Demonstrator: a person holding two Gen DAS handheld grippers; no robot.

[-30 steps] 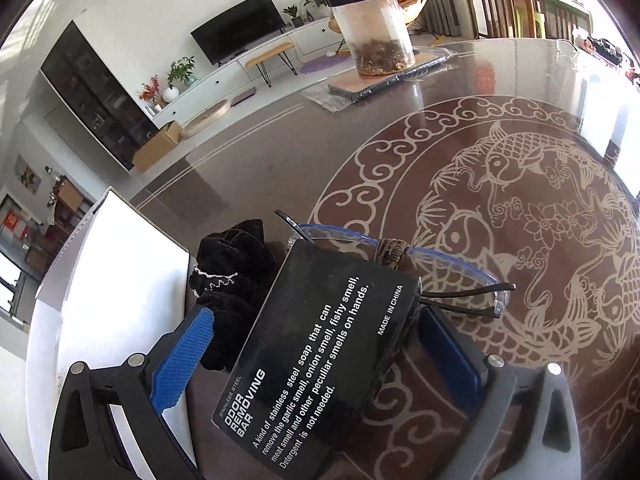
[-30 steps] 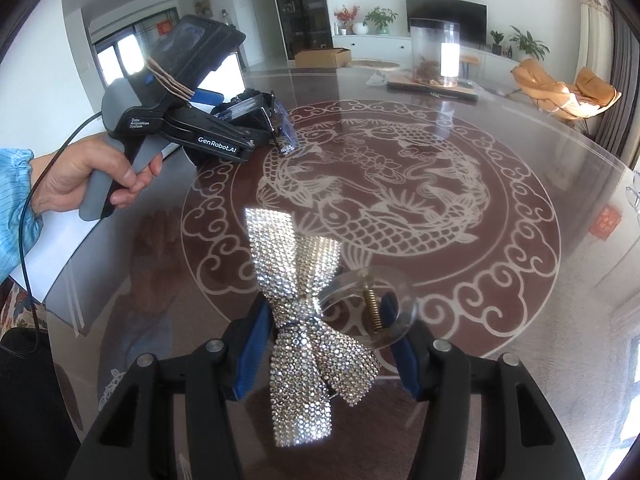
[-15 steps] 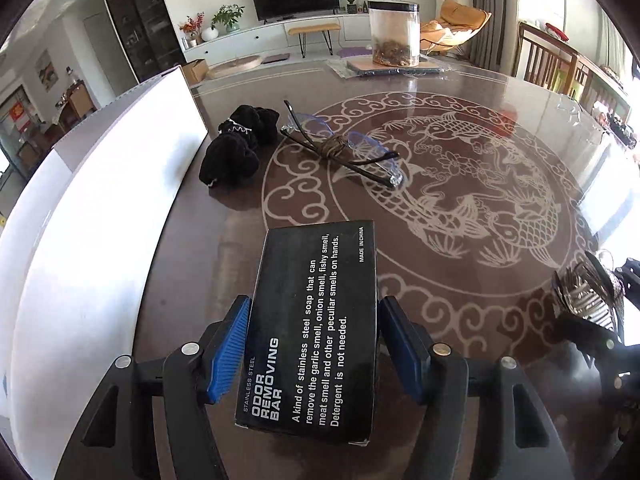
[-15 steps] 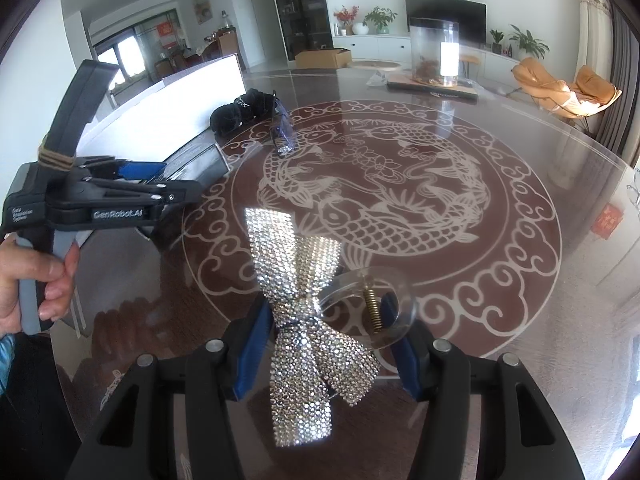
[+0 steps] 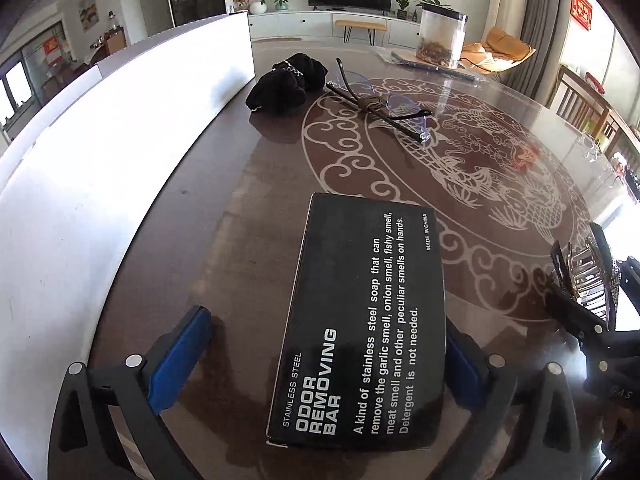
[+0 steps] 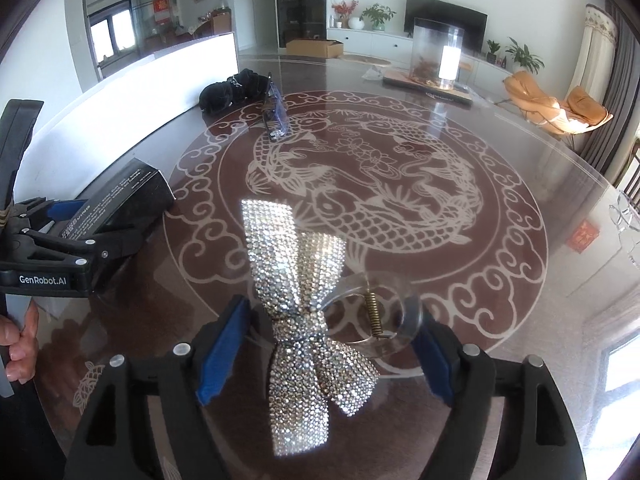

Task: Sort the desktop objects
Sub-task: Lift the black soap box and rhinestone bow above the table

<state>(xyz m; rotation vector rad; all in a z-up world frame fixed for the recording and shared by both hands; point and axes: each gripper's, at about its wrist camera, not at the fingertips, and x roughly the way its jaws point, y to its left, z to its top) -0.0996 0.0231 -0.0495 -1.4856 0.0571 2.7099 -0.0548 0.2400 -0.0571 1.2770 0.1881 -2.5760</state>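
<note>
A black "odor removing bar" box [image 5: 364,320] lies flat on the table between the fingers of my left gripper [image 5: 324,360], which is open, with a wide gap on the box's left side. The box also shows in the right wrist view [image 6: 120,200]. My right gripper [image 6: 324,344] is shut on a rhinestone bow hair clip [image 6: 300,300] with a clear claw and spring, held above the table. Farther off lie a black scrunchie [image 5: 288,80] and clear glasses with black arms [image 5: 380,106].
A long white box wall [image 5: 100,152] runs along the table's left side. A clear jar [image 5: 440,36] stands on a board at the far edge. The round glass table [image 6: 520,300] has a fish pattern. Chairs stand at the right.
My left gripper carried the black box back away from the scrunchie and glasses, lowered it onto the table and opened. The right gripper has not moved.
</note>
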